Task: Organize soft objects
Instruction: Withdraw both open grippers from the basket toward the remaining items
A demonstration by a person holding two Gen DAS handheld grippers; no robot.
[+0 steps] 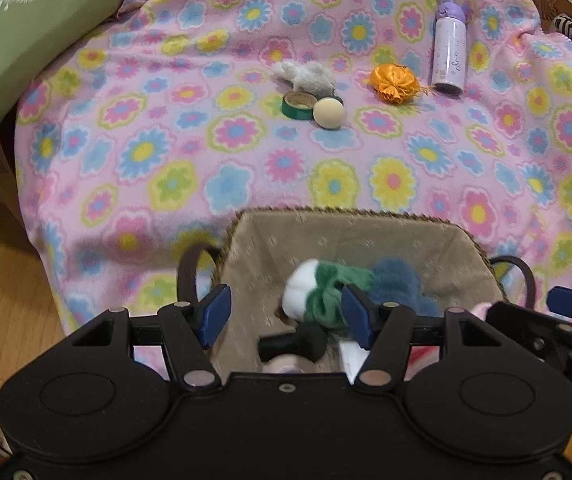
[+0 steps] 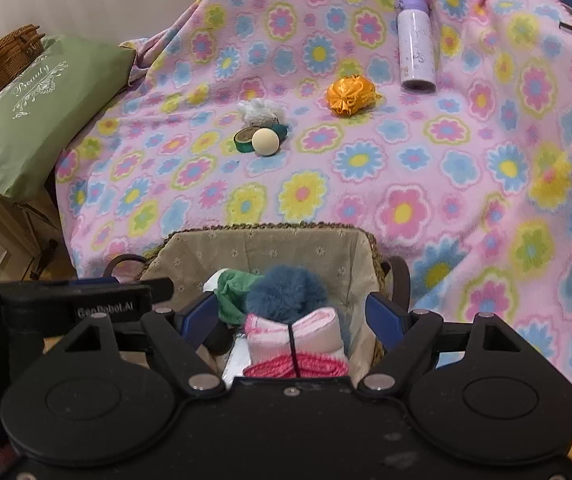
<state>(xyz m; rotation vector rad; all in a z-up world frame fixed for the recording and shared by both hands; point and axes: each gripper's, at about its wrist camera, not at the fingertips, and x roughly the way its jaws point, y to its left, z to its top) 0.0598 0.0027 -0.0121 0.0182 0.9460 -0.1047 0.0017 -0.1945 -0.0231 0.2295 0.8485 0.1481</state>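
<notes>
**Tech 1:** Several soft items were already stowed in the lined basket [image 2: 269, 248] at lower centre of both views: a blue pompom [image 2: 286, 288], a green-and-white cloth [image 1: 318, 288] and a pink-and-white folded sock [image 2: 296, 330].

**Tech 2:** Tongs status?

**Tech 1:** Left tongs [image 1: 286, 316] were released, fingers spread above the basket, grasping nothing. Right tongs [image 2: 294, 320] were likewise spread wide and unloaded.

**Tech 2:** Remaining items?

**Tech 1:** On the flowered blanket [image 1: 133, 184], upper centre of the left view: a white fluffy toy [image 1: 306, 76] and an orange fabric pouf [image 1: 392, 83], well apart from the basket. A cream ball [image 1: 328, 111] touched a green tape roll [image 1: 298, 105]; its softness could not be judged. The lilac bottle [image 1: 449, 54] appeared rigid.

**Tech 2:** Progress?

**Tech 1:** Judged over half complete; two soft items outstanding.
</notes>
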